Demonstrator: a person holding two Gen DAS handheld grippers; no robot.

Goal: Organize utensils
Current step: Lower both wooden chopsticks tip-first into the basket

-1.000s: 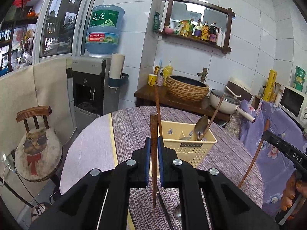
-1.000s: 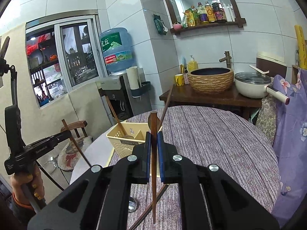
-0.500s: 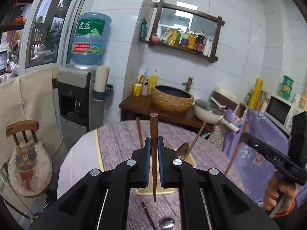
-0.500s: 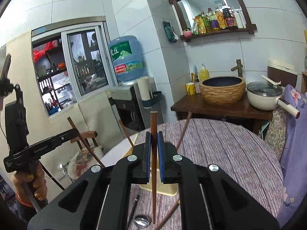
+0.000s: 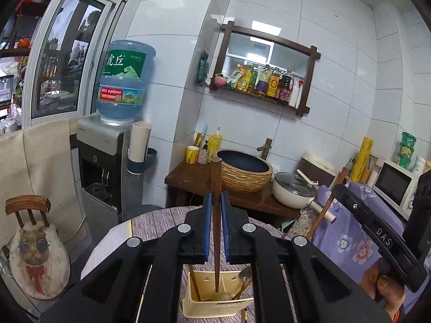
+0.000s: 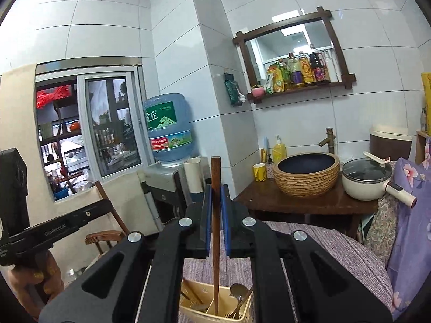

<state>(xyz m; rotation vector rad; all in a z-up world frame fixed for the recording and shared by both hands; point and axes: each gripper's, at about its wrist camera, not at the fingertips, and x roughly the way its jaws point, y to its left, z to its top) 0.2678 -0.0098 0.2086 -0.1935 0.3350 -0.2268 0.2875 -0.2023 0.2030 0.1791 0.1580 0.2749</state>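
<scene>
Both tongs are higher now than a sec ago: the basket (image 5: 215,298), which sat ahead of them at mid-frame, has dropped to the bottom edge of both wrist views, and more wall and shelf fill the pics.

The left tongs (image 5: 216,226) are pinching a chopstick (image 5: 216,188) upright btwn the blue pads, its thin tip hanging over the basket's compartments. The right tongs (image 6: 215,220) do the same w/ a second chopstick (image 6: 215,183), tip over the basket (image 6: 215,309) too. Neither grip has shifted; the sticks sit at the same spot in the pads as before.

In the basket: a spoon (image 6: 237,290) and other utensils already stand inside. It rests on the striped worktop (image 6: 336,253). In the left view, the right-hand tool shows at the right edge w/ its stick slanting down.

What that means, imo: pickup's done, and both sticks are lifted clear and lined up above the basket. Next comes lowering the tips into a slot and letting go. Tips look above the rim, not inside yet, though the angle makes that hard to call.
</scene>
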